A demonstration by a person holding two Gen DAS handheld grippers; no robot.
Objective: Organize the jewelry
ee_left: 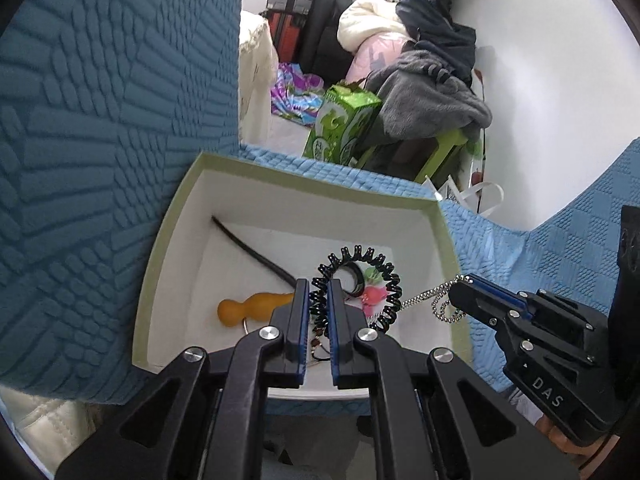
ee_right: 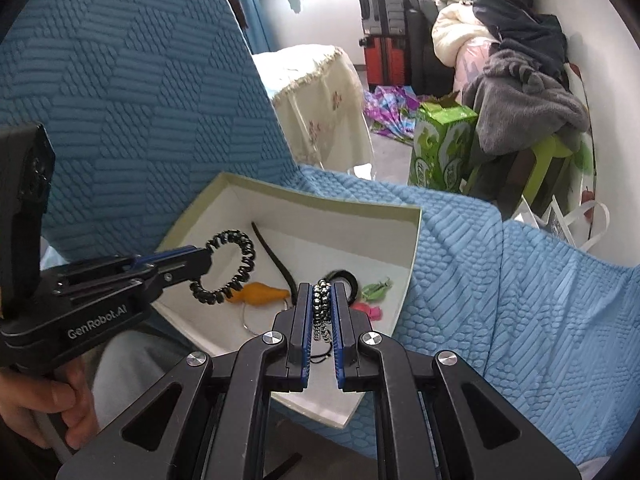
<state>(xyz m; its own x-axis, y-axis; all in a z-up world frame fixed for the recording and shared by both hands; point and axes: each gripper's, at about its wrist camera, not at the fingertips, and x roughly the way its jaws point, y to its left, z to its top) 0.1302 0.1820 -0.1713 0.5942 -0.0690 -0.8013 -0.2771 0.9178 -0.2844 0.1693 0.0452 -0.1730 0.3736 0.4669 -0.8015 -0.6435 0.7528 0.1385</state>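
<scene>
A shallow white box with a pale green rim [ee_left: 320, 176] [ee_right: 320, 197] lies on a blue quilted seat. My left gripper [ee_left: 318, 285] [ee_right: 203, 257] is shut on a black spiral coil band [ee_left: 390, 292] [ee_right: 236, 268], which hangs over the box. My right gripper [ee_right: 322, 286] [ee_left: 460, 285] is shut on a silver bead chain [ee_right: 321, 308] [ee_left: 426, 295] over the box's right side. Inside the box lie an orange gourd-shaped charm [ee_left: 248, 308] [ee_right: 260, 294], a black strap [ee_left: 256, 256] [ee_right: 276, 260], a black ring [ee_right: 345, 279], a green clip [ee_right: 376, 290] and a pink piece [ee_left: 374, 297] [ee_right: 370, 312].
The blue quilted backrest [ee_left: 100, 140] [ee_right: 132, 100] rises right behind the box. Past the seat edge stand a green carton [ee_left: 344, 120] [ee_right: 440, 148], a heap of clothes [ee_right: 520, 92], suitcases [ee_right: 382, 28] and a cream-covered table [ee_right: 320, 92]. A hand [ee_right: 48, 412] grips the left tool.
</scene>
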